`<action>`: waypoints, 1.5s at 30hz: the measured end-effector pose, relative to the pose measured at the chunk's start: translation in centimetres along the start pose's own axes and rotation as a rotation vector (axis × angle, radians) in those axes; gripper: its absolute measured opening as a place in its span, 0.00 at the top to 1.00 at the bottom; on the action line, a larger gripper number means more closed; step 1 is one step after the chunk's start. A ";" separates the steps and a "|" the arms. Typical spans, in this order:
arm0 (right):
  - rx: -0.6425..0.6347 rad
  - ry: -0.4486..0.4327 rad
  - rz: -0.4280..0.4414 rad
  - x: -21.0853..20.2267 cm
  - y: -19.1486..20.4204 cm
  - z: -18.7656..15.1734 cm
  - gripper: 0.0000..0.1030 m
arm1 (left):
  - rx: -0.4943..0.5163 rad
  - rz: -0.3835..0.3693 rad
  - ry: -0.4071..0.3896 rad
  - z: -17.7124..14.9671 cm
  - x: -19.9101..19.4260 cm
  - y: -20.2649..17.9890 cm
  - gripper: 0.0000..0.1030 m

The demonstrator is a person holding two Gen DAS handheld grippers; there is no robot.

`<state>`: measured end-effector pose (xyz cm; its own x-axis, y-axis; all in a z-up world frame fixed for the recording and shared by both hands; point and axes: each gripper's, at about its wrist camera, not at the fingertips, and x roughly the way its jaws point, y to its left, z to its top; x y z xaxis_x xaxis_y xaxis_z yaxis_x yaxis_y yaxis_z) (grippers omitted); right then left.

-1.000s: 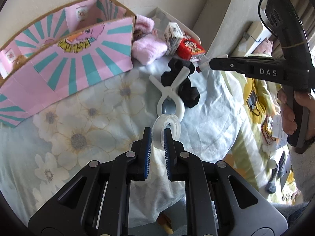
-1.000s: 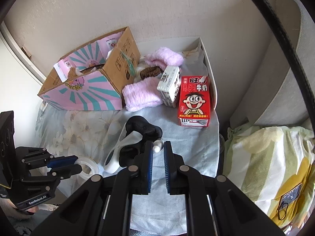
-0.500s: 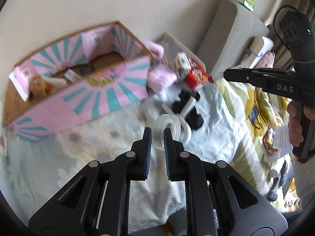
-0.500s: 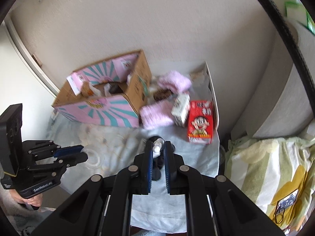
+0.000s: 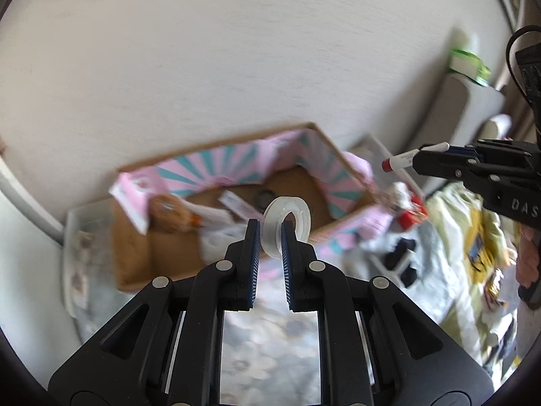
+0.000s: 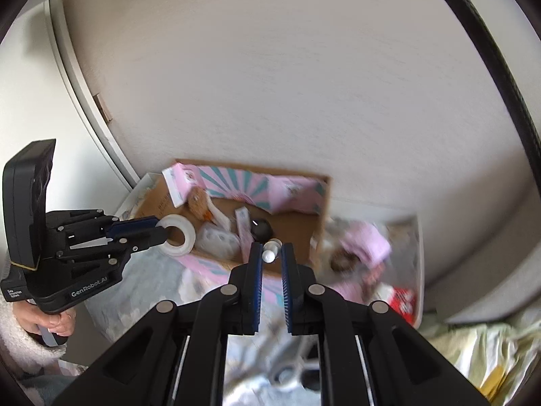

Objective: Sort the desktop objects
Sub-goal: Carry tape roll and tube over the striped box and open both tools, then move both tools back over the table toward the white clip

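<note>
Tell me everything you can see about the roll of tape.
The tape roll is a small ring of clear, whitish, glossy tape with a round open core. The left gripper pinches one side of it, one finger on each flat face, so it stands on edge beyond the fingertips. It hangs in the air, touching nothing else. In the right wrist view it sits over the near left corner of the open pink-and-teal box, not yet inside.

Setting: home bedroom.
Evidence: floral sheet point(image 5: 270, 338) over the surface; yellow-green striped bedding point(image 5: 473, 257); plain white wall point(image 6: 304, 84); pink-and-teal cardboard box point(image 5: 341, 172) of toys and oddments.
</note>
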<state>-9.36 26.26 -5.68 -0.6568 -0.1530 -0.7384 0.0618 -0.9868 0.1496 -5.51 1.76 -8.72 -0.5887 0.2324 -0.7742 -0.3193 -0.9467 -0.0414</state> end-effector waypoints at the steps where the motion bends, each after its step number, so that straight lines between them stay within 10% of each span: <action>1: -0.004 0.003 0.005 0.6 0.5 0.5 0.90 | -0.005 0.013 0.004 0.2 0.2 0.8 0.89; 22: 0.072 0.285 -0.011 15.8 3.5 1.1 0.90 | -0.051 -0.038 0.215 0.2 10.6 9.5 0.88; 24: 0.095 0.290 -0.023 16.1 3.3 1.1 0.89 | -0.085 -0.083 0.220 0.5 10.6 9.8 0.75; 26: 0.118 0.279 -0.024 16.0 3.0 1.1 0.66 | -0.104 -0.073 0.215 0.9 10.2 10.1 0.04; 29: 0.166 0.216 -0.026 14.6 2.3 1.5 0.39 | -0.125 -0.058 0.119 1.7 8.0 10.8 0.00; 36: 0.264 0.072 -0.036 8.5 -0.1 2.1 0.30 | -0.160 0.069 -0.053 2.4 2.7 13.2 0.01; 45: 0.284 0.044 -0.059 4.0 -1.5 0.6 0.23 | -0.131 0.120 -0.061 2.3 -0.1 13.0 0.00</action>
<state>-12.54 27.20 -8.42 -0.6197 -0.1045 -0.7779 -0.1922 -0.9407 0.2795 -11.34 -10.10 -7.68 -0.6621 0.1250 -0.7389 -0.1466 -0.9885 -0.0359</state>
